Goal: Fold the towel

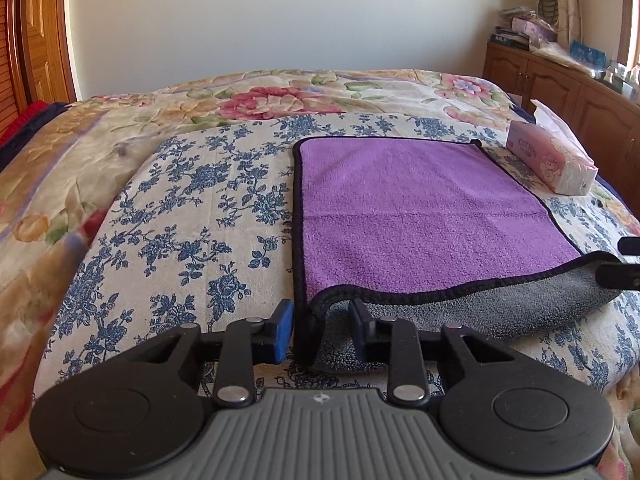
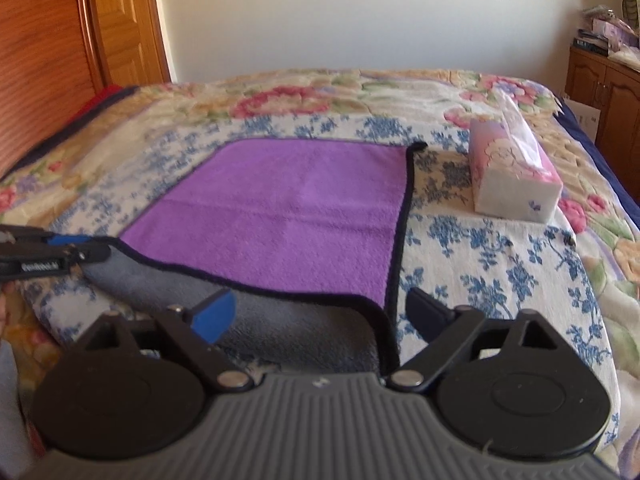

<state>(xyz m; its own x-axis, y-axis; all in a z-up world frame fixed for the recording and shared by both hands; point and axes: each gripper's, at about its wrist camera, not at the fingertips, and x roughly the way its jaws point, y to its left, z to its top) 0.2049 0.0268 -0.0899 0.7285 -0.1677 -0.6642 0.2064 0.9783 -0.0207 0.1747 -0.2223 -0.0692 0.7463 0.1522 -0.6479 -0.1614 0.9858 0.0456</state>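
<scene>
A purple towel (image 1: 416, 208) with a grey underside and dark trim lies on the blue-flowered cloth on the bed; its near edge is curled up and shows the grey side. My left gripper (image 1: 322, 322) is open, its fingers on either side of the towel's near left corner. My right gripper (image 2: 320, 312) is open wide, its fingers on either side of the near right corner of the towel (image 2: 288, 208). The other gripper's fingers show at the right edge of the left wrist view (image 1: 620, 272) and at the left edge of the right wrist view (image 2: 52, 256).
A pink tissue box (image 1: 552, 160) stands on the bed right of the towel; it also shows in the right wrist view (image 2: 516, 176). A floral blanket (image 1: 260, 96) covers the bed. A wooden cabinet (image 1: 560, 80) with clutter stands at the right, a wooden door (image 2: 120, 20) at the left.
</scene>
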